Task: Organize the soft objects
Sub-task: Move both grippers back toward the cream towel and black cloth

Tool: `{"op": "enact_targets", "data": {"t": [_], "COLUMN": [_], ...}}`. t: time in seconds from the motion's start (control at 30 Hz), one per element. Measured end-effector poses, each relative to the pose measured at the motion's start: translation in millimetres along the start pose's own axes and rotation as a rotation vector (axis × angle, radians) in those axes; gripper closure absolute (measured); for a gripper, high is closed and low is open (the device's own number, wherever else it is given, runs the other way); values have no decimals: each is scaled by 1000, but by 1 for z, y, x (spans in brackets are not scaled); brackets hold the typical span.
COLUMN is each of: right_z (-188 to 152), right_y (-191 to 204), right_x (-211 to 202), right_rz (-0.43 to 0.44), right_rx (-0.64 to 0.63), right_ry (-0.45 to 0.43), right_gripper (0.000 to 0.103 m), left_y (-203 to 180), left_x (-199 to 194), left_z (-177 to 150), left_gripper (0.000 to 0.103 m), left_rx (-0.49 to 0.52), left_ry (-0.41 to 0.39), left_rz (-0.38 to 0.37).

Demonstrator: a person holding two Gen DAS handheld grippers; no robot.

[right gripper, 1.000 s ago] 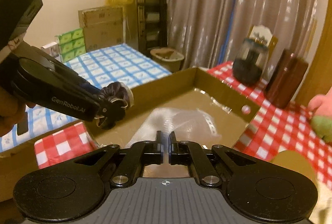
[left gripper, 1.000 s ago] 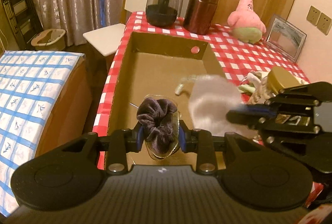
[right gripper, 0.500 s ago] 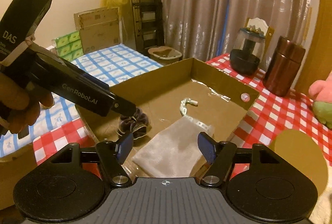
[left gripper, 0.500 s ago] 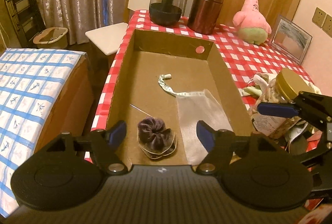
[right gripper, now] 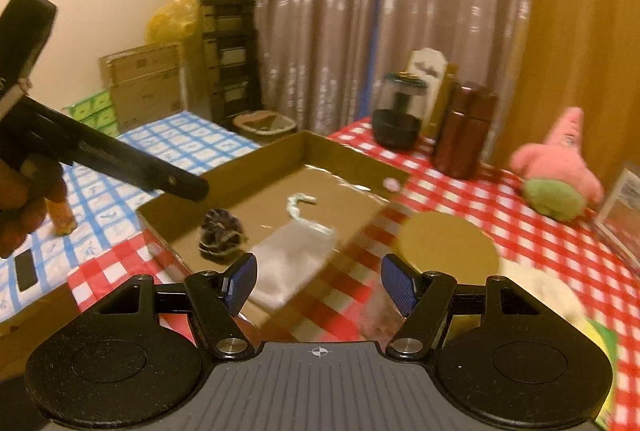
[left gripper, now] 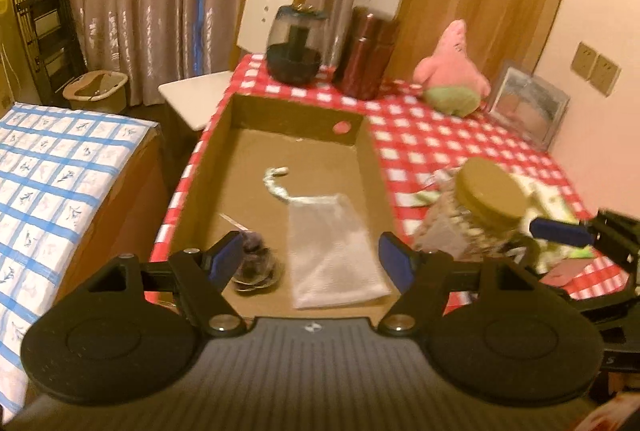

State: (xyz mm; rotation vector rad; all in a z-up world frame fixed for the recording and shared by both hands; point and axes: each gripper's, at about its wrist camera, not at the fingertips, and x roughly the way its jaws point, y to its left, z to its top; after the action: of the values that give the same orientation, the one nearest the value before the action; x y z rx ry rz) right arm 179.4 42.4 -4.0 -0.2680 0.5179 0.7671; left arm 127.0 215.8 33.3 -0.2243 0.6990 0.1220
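Note:
A shallow cardboard box (left gripper: 370,167) (right gripper: 176,227) lies on the red checked tablecloth. On its floor rest a dark velvet scrunchie (left gripper: 256,263) (right gripper: 220,231) and a white mesh drawstring pouch (left gripper: 332,251) (right gripper: 292,251) with its cord curling toward the far wall. My left gripper (left gripper: 310,265) hangs open above the box's near end, nothing between its fingers. My right gripper (right gripper: 318,281) is open too, empty, over the box's near right corner. The left gripper's body (right gripper: 120,159) shows in a hand at the left of the right wrist view.
A jar with a gold lid (left gripper: 490,199) (right gripper: 448,247) stands right of the box among loose items. A pink star plush (left gripper: 452,71) (right gripper: 560,163), a picture frame (left gripper: 528,107), a brown canister (left gripper: 366,51) and a dark glass jar (left gripper: 294,47) sit farther back. A blue checked surface (left gripper: 48,167) lies left.
Both grippers opened and let go: the scrunchie and the mesh pouch dropped onto the box floor. Both grippers have since pulled back and up from the box.

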Motion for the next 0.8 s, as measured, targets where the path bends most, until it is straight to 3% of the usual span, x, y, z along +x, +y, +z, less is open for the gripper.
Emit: {"op": "enact_targets", "data": {"t": [0.4, 0.8], "right_z": [-37, -52], "right_y": [-58, -97], "right_x": [-88, -117], "right_rz": [-199, -256], "right_rx": [169, 226], "right_ry": [0, 6], "right_gripper": [34, 34], "left_y": [-72, -131], "left_x": [-27, -10], "left_z": [-16, -35], "left_gripper": [31, 31], "left_rx": [21, 130], "left_ry": [-14, 39], "left_rz": [-85, -142]}}
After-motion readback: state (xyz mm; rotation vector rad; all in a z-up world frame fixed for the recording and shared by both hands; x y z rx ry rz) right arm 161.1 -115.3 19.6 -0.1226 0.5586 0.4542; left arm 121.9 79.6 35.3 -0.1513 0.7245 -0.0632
